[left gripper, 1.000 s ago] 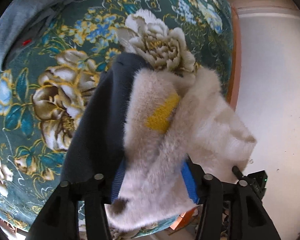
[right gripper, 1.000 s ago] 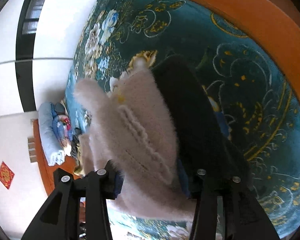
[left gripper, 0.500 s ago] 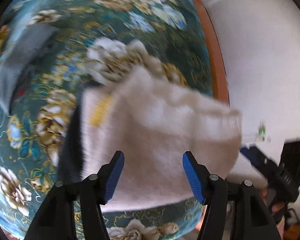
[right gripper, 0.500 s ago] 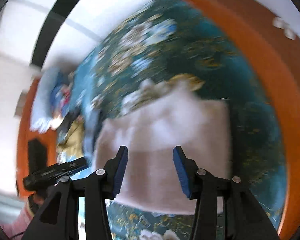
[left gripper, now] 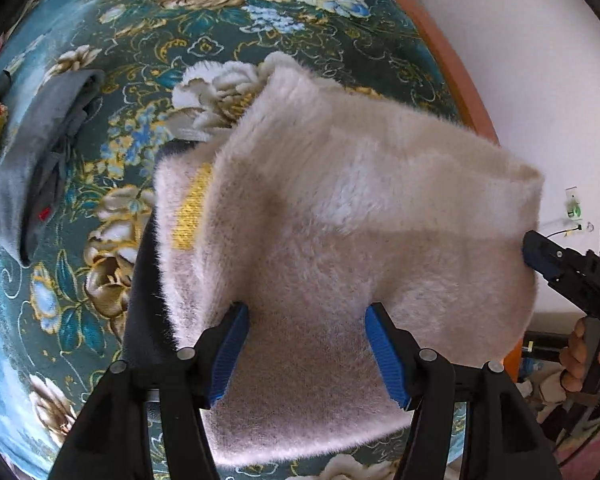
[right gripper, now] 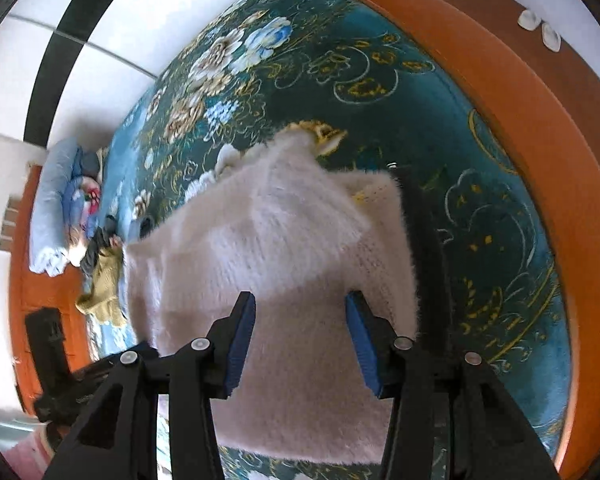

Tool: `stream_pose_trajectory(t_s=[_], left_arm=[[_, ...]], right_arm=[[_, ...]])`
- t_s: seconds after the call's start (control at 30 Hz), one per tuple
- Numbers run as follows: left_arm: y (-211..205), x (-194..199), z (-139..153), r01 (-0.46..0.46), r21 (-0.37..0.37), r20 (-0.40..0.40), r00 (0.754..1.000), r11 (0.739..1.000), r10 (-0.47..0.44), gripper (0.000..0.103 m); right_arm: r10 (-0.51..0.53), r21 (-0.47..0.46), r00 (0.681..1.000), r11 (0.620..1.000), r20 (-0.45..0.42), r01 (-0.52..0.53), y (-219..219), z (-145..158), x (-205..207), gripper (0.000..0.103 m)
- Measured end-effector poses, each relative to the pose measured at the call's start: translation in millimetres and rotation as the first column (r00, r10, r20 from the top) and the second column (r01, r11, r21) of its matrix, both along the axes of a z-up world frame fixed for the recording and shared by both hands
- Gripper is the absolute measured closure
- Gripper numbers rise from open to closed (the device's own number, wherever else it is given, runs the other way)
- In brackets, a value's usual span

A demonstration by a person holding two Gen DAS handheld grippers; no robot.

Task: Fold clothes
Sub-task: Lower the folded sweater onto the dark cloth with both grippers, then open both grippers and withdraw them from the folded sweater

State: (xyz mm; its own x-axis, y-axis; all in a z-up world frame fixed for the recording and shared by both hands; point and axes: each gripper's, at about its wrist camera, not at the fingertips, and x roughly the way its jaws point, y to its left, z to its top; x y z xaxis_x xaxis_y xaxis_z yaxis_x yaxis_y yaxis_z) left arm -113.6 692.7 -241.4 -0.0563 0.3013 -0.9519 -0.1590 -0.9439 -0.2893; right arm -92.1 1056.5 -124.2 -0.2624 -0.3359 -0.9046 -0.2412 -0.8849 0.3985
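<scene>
A fluffy cream sweater with a yellow patch lies folded on the floral teal bedspread, over a dark navy part at its left edge. My left gripper is open just above its near edge, holding nothing. In the right wrist view the same sweater lies flat, with the dark part along its right side. My right gripper is open over it and empty. The right gripper also shows at the right of the left wrist view.
A grey garment lies on the bed to the left. A yellow-green garment and a blue pillow pile lie at the bed's far end. The orange wooden bed frame borders the bedspread. The white floor lies beyond.
Both grippers have opened and let go of the sweater, which was held up and bunched a second ago. It now lies flat on the bed, and both grippers have drawn back.
</scene>
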Motion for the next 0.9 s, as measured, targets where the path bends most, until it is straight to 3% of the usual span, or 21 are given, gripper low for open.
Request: stream_pose_trajectory(t_s=[0.2, 0.4, 0.63, 0.9], left_arm=[[5, -2, 1, 0.024, -0.013, 0.016, 1.000, 1.000, -0.024, 0.033], [-2, 7, 24, -0.026, 0.026, -0.009, 1.000, 0.999, 0.027, 0.032], [-8, 50, 54, -0.017, 0.066, -0.068, 0.997, 0.998, 0.021, 0.018], [-13, 104, 57, -0.036, 0.032, -0.027, 0.999, 0.999, 0.037, 0.018]], right_arm=[[0.021, 0.014, 1.000, 1.000, -0.008, -0.020, -4, -10, -5, 0.054], [0.012, 0.046, 0.999, 0.999, -0.042, -0.010, -16, 22, 8, 0.054], [0.069, 0.073, 0.996, 0.995, -0.057, -0.065, -41, 39, 47, 0.023], [0.122, 0.085, 0.992, 0.989, -0.034, -0.119, -71, 32, 97, 0.006]])
